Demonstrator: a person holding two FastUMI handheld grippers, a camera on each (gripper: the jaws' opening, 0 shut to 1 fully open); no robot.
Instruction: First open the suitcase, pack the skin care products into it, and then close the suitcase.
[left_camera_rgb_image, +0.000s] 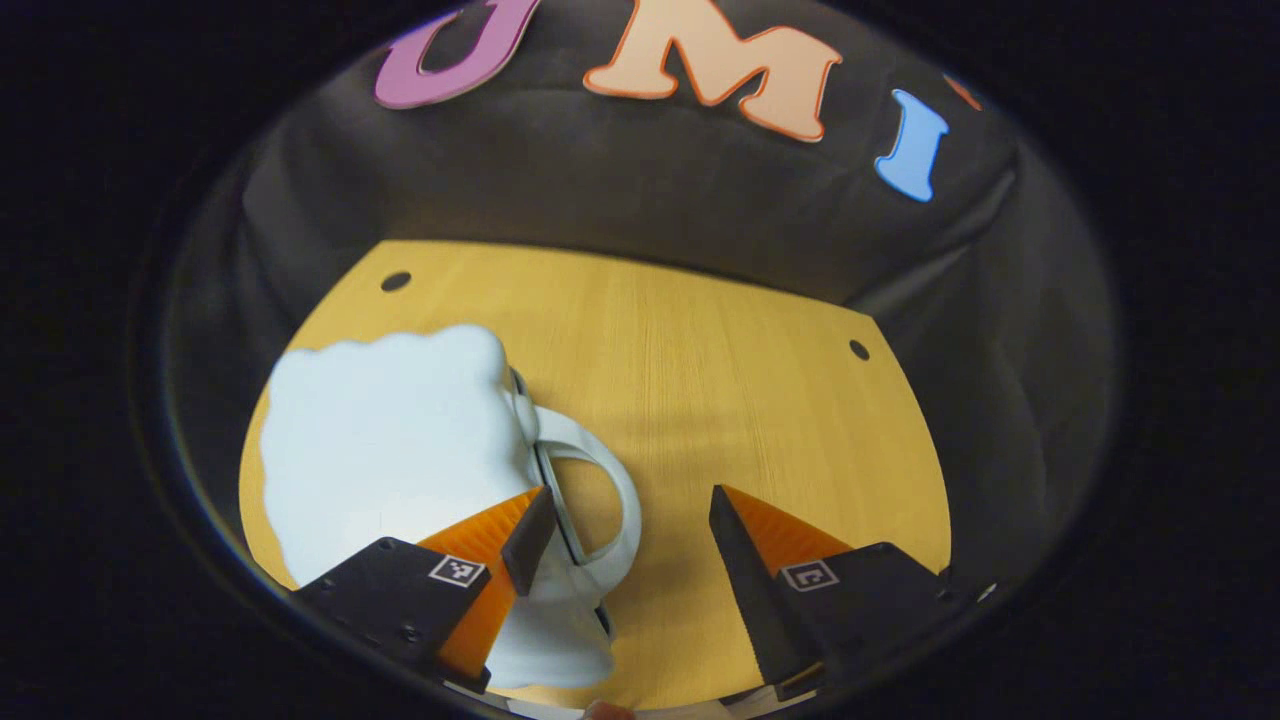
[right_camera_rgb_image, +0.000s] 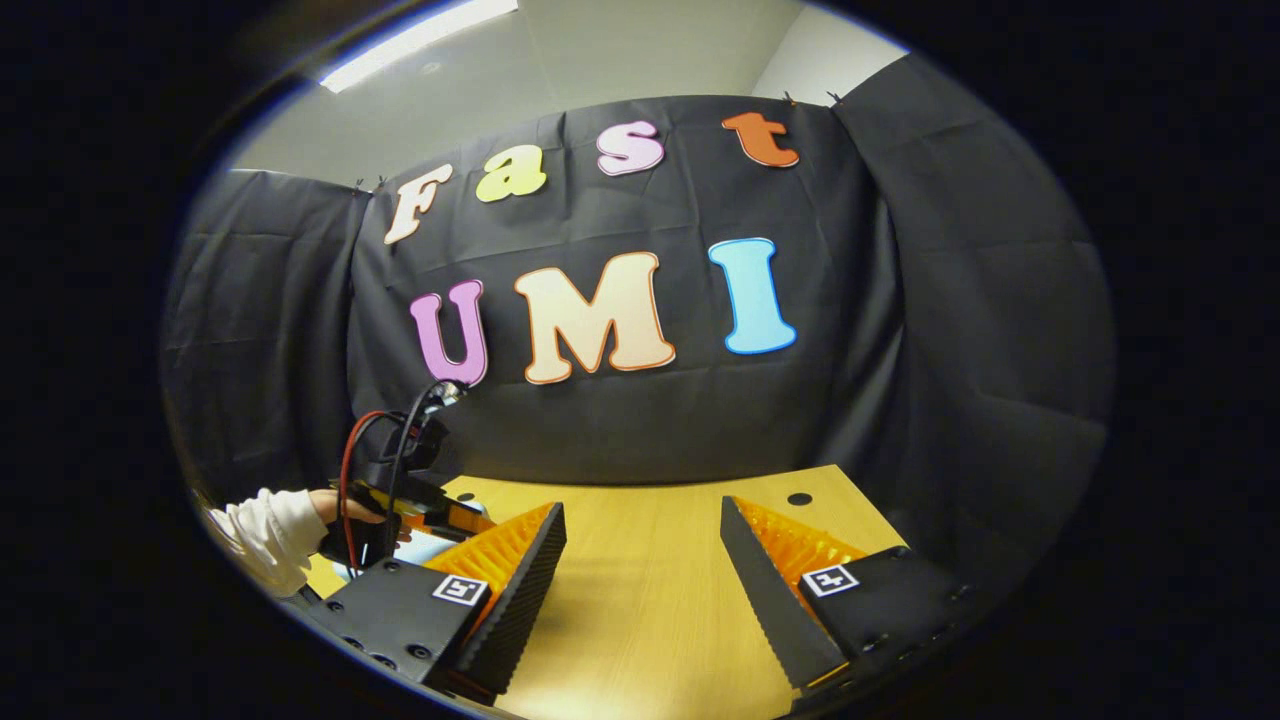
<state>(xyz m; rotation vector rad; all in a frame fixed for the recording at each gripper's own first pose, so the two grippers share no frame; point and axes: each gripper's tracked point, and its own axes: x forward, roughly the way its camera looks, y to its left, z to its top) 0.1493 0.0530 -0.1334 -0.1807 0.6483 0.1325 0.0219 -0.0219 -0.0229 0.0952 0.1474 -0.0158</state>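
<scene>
A small pale blue suitcase (left_camera_rgb_image: 390, 450) with a scalloped outline lies shut on the yellow table (left_camera_rgb_image: 720, 400), at the left of the left gripper view. Its white loop handle (left_camera_rgb_image: 625, 495) points toward the table's middle. My left gripper (left_camera_rgb_image: 630, 500) is open just above that handle, its left finger (left_camera_rgb_image: 520, 545) over the suitcase's edge and the right finger over bare wood. In the right gripper view my right gripper (right_camera_rgb_image: 642, 512) hangs open over the table with nothing between its fingers. The left gripper (right_camera_rgb_image: 405, 500) appears there at far left, held by a hand in a white sleeve (right_camera_rgb_image: 265, 535).
The wooden tabletop has small round holes (left_camera_rgb_image: 859, 350) near its far corners. Black cloth (right_camera_rgb_image: 640, 420) walls the booth behind and to both sides. A sliver of the pale suitcase (right_camera_rgb_image: 432, 548) peeks out beside my right gripper's left finger.
</scene>
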